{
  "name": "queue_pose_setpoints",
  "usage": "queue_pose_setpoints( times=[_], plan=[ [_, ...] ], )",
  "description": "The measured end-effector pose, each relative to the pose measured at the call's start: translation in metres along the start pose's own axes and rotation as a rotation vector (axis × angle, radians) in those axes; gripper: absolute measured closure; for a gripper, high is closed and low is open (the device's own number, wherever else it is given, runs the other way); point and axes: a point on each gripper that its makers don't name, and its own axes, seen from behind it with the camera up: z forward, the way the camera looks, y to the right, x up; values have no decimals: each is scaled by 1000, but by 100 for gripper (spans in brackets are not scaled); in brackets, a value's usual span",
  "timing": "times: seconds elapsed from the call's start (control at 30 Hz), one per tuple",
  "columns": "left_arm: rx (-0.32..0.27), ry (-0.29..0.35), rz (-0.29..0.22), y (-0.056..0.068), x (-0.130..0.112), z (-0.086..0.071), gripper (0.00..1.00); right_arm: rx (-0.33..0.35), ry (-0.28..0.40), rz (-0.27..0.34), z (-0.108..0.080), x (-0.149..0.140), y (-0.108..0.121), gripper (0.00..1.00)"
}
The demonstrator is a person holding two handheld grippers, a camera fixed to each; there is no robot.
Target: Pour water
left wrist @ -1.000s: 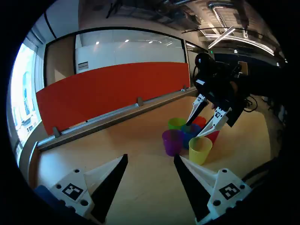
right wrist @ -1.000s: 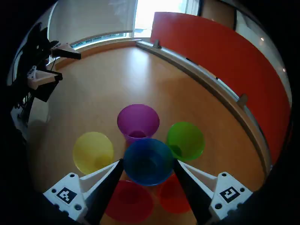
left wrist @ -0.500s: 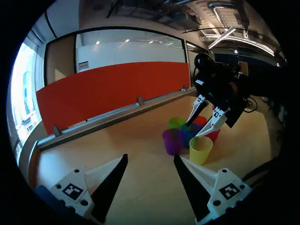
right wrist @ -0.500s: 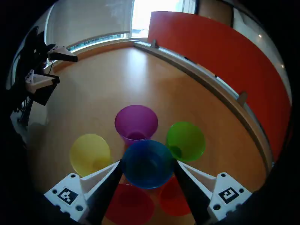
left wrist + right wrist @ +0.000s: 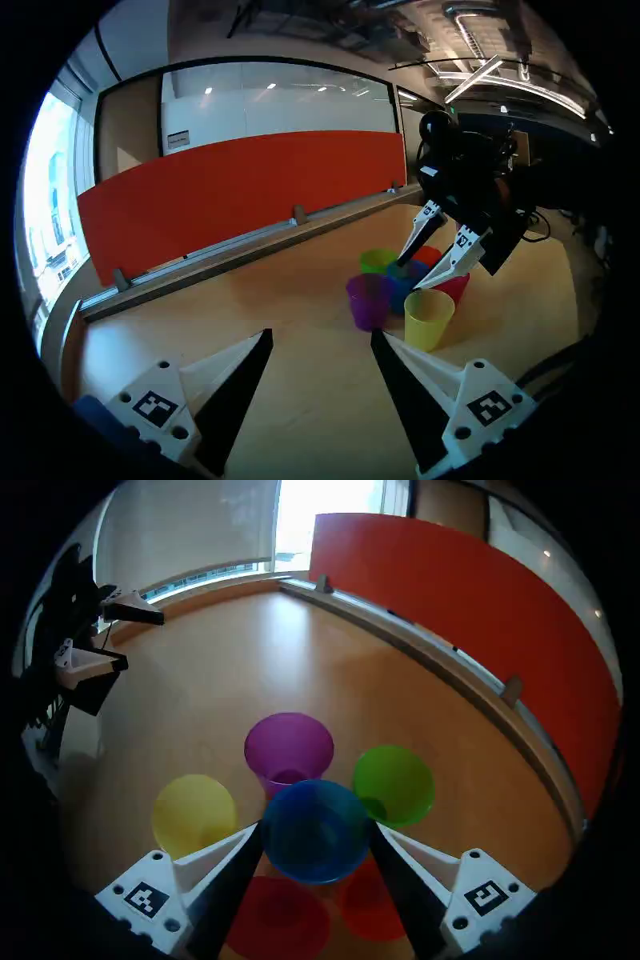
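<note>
Several plastic cups stand in a cluster on the wooden table (image 5: 240, 672). In the right gripper view the blue cup (image 5: 316, 844) sits between the fingers of my right gripper (image 5: 314, 824), and both fingers press on its sides. Around it are a purple cup (image 5: 288, 744), a green cup (image 5: 394, 784), a yellow cup (image 5: 194, 814) and two red cups (image 5: 280, 916). The left gripper view has the right gripper (image 5: 410, 275) reaching down over the blue cup (image 5: 400, 290). My left gripper (image 5: 320, 332) is open above bare table, well short of the cups.
An orange-red partition (image 5: 240, 192) with a metal rail runs along the table's far edge. The left gripper (image 5: 144, 640) shows far left in the right gripper view, near the window-side edge. Bare wood lies between the left gripper and the cups.
The right gripper's view has tilted slightly, with the blue cup staying between its fingers. The left gripper has not moved.
</note>
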Motion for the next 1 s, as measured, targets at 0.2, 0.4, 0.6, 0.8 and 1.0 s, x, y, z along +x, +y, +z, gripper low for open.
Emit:
queue_pose_setpoints(
  times=[0.2, 0.4, 0.6, 0.8, 1.0],
  plan=[
    [-1, 0, 1, 1, 1, 1, 9, 2, 32, 19, -1, 2, -2, 7],
    [-1, 3, 0, 2, 2, 1, 9, -1, 77, 33, -3, 8, -3, 7],
    [2, 8, 0, 3, 5, 0, 9, -7, 139, 49, -9, 19, -5, 7],
    [3, 15, 1, 4, 8, -1, 9, -13, 209, 56, -18, 33, -8, 7],
    [4, 24, 4, 5, 13, -1, 9, -25, 282, 59, -29, 48, -10, 7]
  ],
)
